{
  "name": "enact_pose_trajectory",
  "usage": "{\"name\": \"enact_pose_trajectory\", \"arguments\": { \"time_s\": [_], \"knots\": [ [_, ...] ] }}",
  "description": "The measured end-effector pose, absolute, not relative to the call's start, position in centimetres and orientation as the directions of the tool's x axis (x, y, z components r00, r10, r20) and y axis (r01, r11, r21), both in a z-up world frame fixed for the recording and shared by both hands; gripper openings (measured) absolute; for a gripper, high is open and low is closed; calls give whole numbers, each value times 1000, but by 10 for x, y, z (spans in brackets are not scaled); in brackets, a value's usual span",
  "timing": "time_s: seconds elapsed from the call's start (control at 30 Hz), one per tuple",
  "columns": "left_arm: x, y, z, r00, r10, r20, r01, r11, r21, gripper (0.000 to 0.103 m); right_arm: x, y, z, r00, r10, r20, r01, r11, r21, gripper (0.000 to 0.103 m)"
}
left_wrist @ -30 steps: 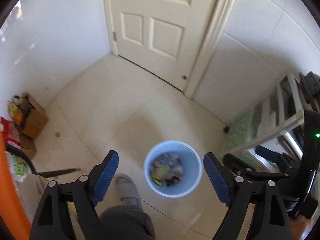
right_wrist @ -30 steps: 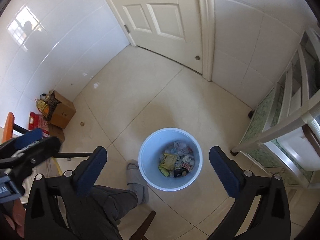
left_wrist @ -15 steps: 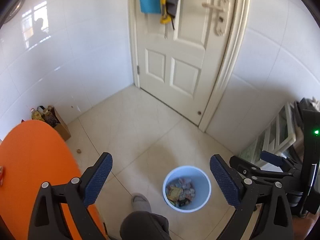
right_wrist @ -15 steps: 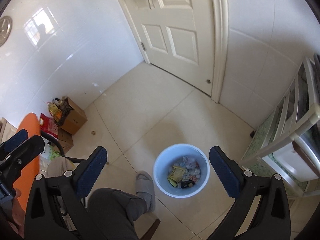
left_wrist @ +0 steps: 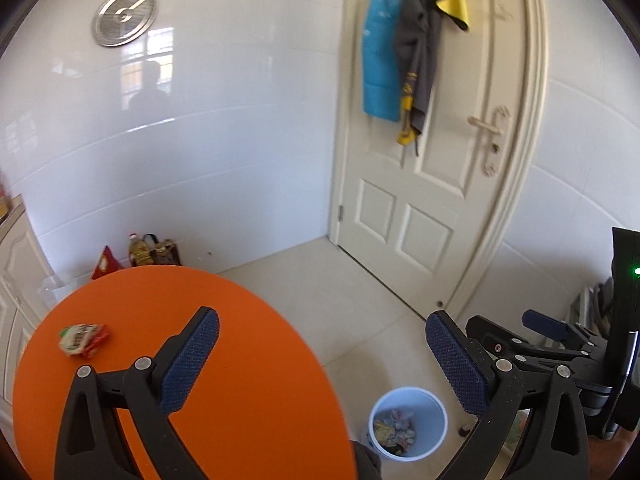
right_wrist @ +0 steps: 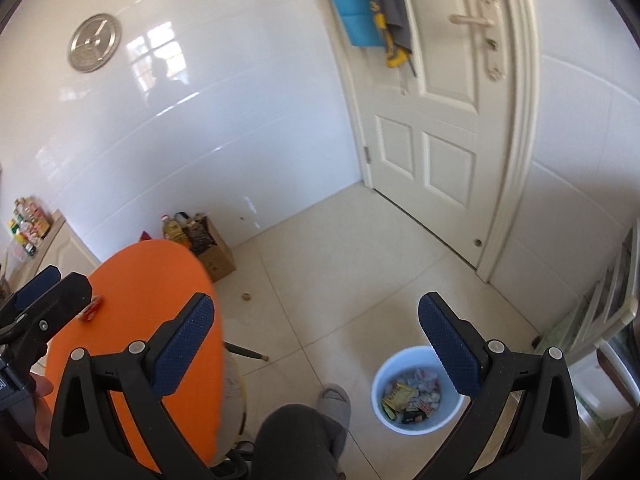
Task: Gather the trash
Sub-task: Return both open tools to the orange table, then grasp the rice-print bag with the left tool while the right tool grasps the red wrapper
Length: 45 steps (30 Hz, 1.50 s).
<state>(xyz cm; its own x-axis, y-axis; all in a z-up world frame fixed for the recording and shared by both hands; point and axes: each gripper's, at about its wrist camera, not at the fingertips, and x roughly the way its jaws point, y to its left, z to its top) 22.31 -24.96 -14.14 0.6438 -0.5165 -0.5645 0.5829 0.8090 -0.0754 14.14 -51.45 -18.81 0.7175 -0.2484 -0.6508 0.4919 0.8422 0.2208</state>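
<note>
While its jaws had just been opening, the left hand-held gripper (left_wrist: 320,354) stood wide and empty | right hand-held gripper (right_wrist: 316,338) wide, empty | wrapper (left_wrist: 83,339) on the orange tabletop (left_wrist: 240,360) | bin (right_wrist: 416,390) on the floor, trash inside

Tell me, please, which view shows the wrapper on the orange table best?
The left wrist view. There the wrapper lies whole on the table, with its red, white and green print visible. In the right wrist view only a small red piece of it shows, partly hidden behind the left tongs.
</note>
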Motion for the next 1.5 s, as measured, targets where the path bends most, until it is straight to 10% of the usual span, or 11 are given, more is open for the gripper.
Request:
{"name": "enact_pose_trajectory", "arguments": {
  "time_s": [0.87,1.5],
  "knots": [
    [136,-3,-132,866,-182,-465,130,981,-142,102,253,-275,-128,832,40,-553,5,997,79,103],
    [366,-55,-196,704,-158,-693,94,987,-130,102,387,-243,-228,682,70,-728,-46,998,53,103]
  ]
}}
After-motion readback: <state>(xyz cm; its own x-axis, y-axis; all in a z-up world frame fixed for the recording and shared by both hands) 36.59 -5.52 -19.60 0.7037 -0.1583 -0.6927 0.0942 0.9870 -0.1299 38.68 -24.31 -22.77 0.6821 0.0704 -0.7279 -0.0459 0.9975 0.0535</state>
